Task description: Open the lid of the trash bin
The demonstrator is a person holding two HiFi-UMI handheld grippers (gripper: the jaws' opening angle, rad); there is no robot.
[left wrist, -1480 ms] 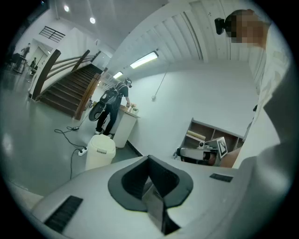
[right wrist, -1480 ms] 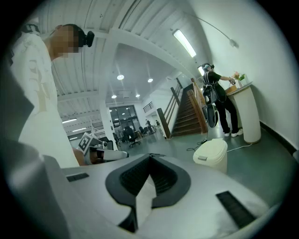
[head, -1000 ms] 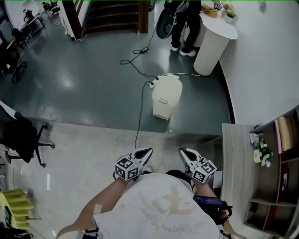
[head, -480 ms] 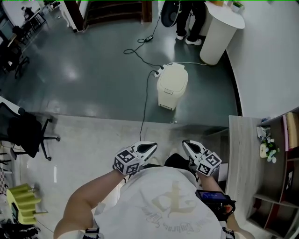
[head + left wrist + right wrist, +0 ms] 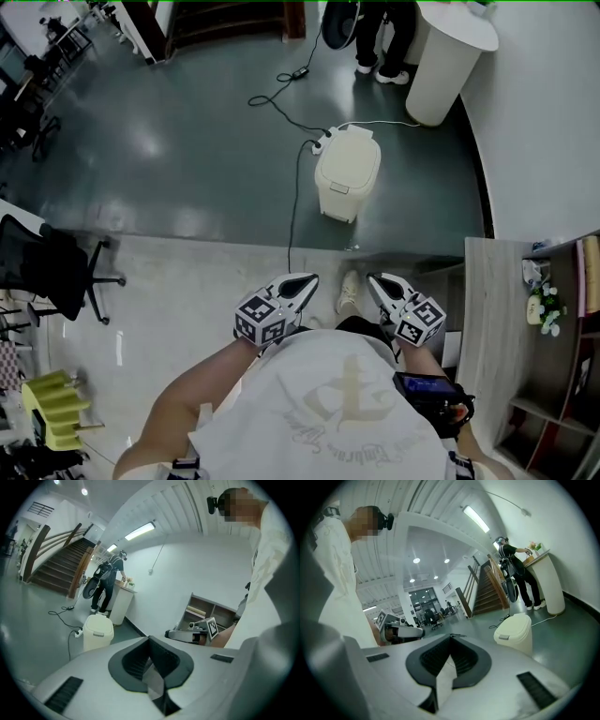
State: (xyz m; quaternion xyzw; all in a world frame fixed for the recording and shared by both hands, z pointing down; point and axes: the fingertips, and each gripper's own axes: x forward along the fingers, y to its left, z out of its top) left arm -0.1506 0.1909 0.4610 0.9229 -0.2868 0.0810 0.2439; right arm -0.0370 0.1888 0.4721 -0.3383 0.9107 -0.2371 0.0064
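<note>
Cream bin (image 5: 348,176) at 12 o'clock, lid down, well ahead of me. Cable (image 5: 291,214) along its 9 o'clock side, open floor (image 5: 187,178) beyond. Left gripper (image 5: 306,279) and right gripper (image 5: 374,279): jaws together, empty.

You hold the left gripper (image 5: 302,284) and the right gripper (image 5: 377,284) side by side, low before your chest, jaws pointing ahead. Both are well apart from the cream plastic trash bin (image 5: 348,175), whose lid (image 5: 349,156) is down. It stands on the dark glossy floor (image 5: 187,141). A black cable (image 5: 291,216) runs past its left side. A black office chair (image 5: 47,267) stands at your left.
</note>
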